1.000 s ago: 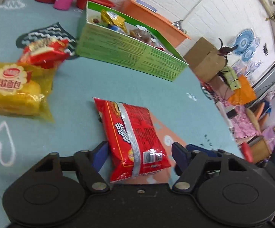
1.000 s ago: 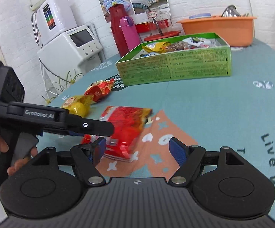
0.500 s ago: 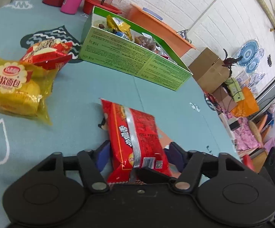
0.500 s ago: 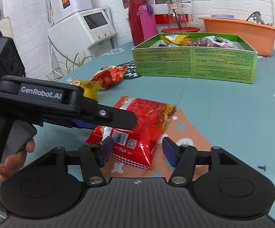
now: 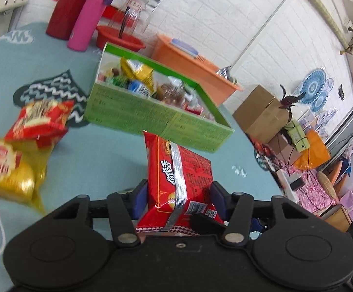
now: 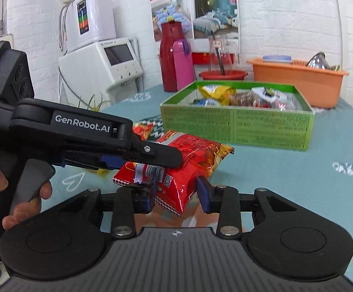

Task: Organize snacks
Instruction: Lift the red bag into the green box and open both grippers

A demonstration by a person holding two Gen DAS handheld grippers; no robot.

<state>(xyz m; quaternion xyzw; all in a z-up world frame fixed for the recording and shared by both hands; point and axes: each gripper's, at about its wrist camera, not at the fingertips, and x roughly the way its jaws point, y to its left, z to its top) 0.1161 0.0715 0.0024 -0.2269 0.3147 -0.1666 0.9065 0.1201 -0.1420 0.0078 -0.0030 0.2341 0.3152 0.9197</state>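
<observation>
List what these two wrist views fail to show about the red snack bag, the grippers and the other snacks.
- Red snack bag: its underside is hidden in both views, and the left gripper covers its near end in the left wrist view.
- Right gripper: whether its blue pads press the bag or only flank it is unclear.
- Green box: packets inside overlap, labels too small.
- Yellow bread pack and red packet: motion-blurred, the yellow one cut by the left edge.

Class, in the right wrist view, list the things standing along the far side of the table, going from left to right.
Tall dark red flask → pink flask with purple lid → shallow red plastic basin → large orange plastic tub.
</observation>
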